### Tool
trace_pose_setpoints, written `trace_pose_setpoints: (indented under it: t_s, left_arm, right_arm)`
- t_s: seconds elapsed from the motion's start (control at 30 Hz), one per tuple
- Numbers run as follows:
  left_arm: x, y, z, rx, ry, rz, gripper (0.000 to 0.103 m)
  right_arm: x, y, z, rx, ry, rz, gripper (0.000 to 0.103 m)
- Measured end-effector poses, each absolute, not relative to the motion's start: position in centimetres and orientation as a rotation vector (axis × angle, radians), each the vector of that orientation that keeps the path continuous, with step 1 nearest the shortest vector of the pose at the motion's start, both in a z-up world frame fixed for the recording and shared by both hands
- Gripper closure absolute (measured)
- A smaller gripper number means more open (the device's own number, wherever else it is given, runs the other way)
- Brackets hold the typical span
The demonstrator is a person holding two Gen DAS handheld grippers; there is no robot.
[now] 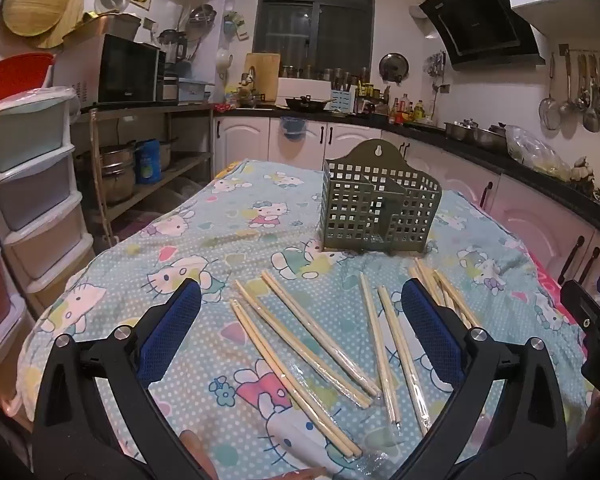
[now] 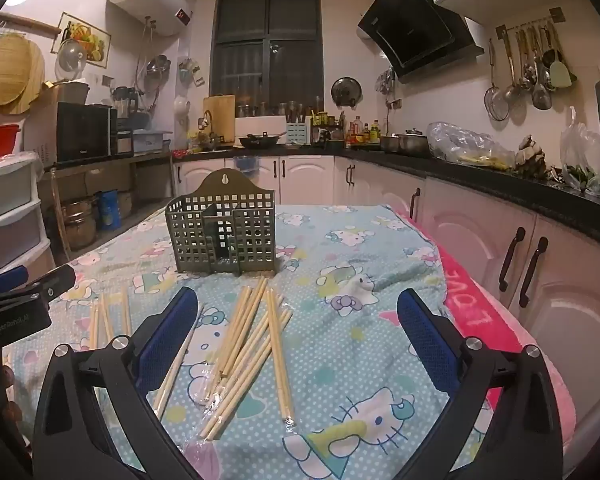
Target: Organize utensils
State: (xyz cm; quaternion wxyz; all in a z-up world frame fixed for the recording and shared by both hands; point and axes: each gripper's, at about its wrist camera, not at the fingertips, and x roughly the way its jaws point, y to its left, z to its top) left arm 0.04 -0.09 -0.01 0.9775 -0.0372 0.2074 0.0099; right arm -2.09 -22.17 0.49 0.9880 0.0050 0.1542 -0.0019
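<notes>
1. Between the wide-spread fingers of the left gripper [image 1: 300, 332] and right gripper [image 2: 298, 332], nothing is held.
2. Chopsticks [image 1: 300, 344] lie scattered on the tablecloth [image 1: 204, 216], before the green holder [image 1: 380, 208].
3. Likely light, stiff, roll-prone; grasp mid-shaft.

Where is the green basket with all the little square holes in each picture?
Left wrist view: the green plastic utensil basket with square holes stands right of centre, beyond the scattered wooden chopsticks.
Right wrist view: the basket stands left of centre, beyond the chopsticks.
Shared landmark: the dark window on the far wall.
</notes>
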Motion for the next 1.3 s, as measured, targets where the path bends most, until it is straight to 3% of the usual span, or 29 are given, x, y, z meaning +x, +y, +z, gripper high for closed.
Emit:
trace_pose_setpoints:
  t_s: [1.3]
  left_arm:
    - [0.0, 0.2, 0.5, -0.079, 0.402, 0.023, 0.011]
  right_arm:
    - [-2.4, -21.9, 1.1, 0.011, 0.306, -0.001, 0.006]
